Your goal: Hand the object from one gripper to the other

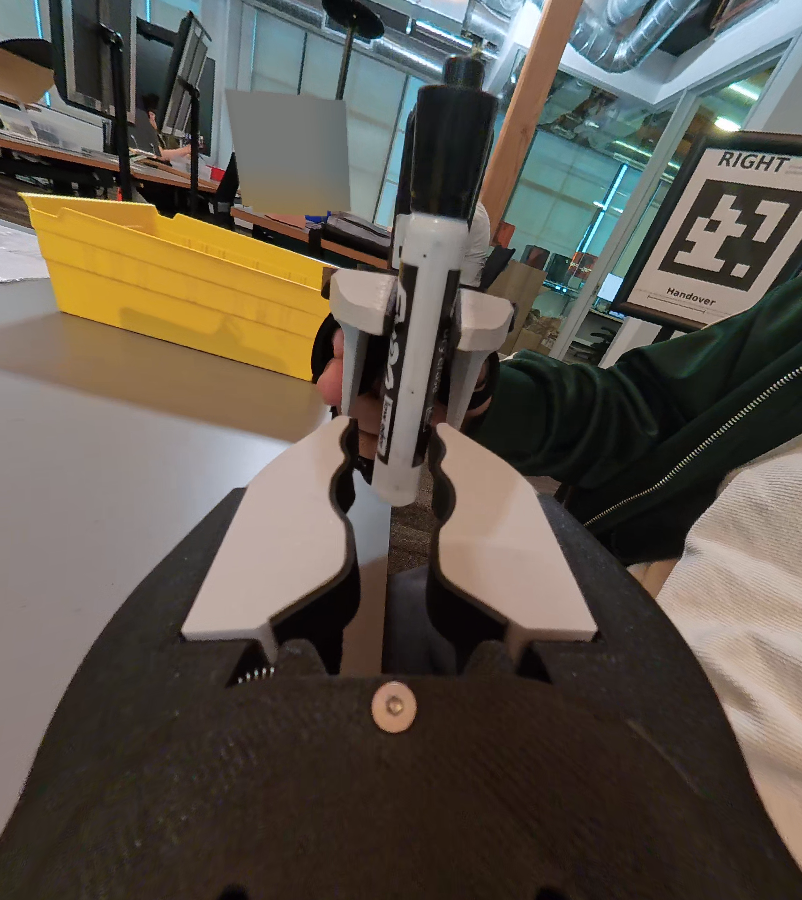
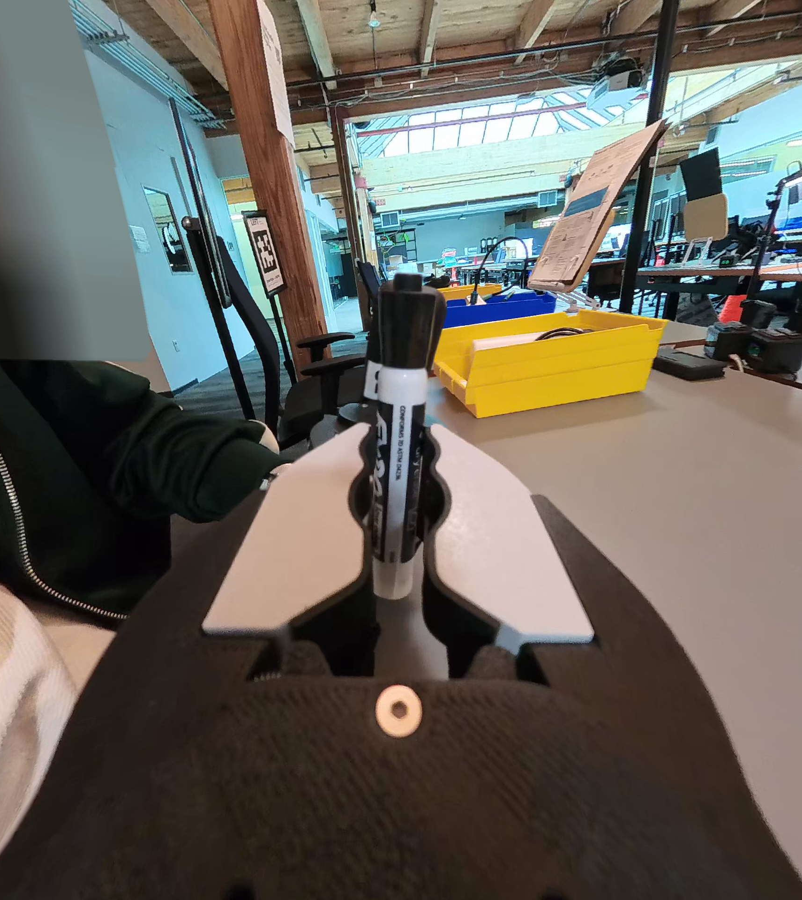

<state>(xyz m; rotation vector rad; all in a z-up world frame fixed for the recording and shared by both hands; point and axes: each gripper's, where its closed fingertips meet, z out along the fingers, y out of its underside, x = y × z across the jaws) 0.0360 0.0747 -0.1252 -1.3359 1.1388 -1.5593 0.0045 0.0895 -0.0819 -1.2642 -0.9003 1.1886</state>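
Right gripper (image 2: 398,438) clamped on a marker (image 2: 396,487), white fingers (image 2: 481,526) pressed against both sides of its barrel. Marker upright, black cap on top, white lower end hanging free below the grip, well above the grey counter (image 2: 657,511). Same marker (image 1: 425,311) seen from the left wrist, held by the right gripper (image 1: 420,311) facing this way, a hand (image 1: 340,380) wrapped around that tool behind. Left gripper (image 1: 391,433) spread apart, fingers (image 1: 287,526) flanking the marker's lower end with a gap visible on each side, not gripping. Dark green zipped sleeve (image 1: 657,414) reaching in from the right in that view. Farther out, a yellow bin (image 2: 550,360) on the counter, a blue bin (image 2: 496,304) behind it. Beyond, a wooden post (image 2: 262,185), office chairs (image 2: 321,370) and a framed sign with a black-and-white square pattern (image 1: 730,229).
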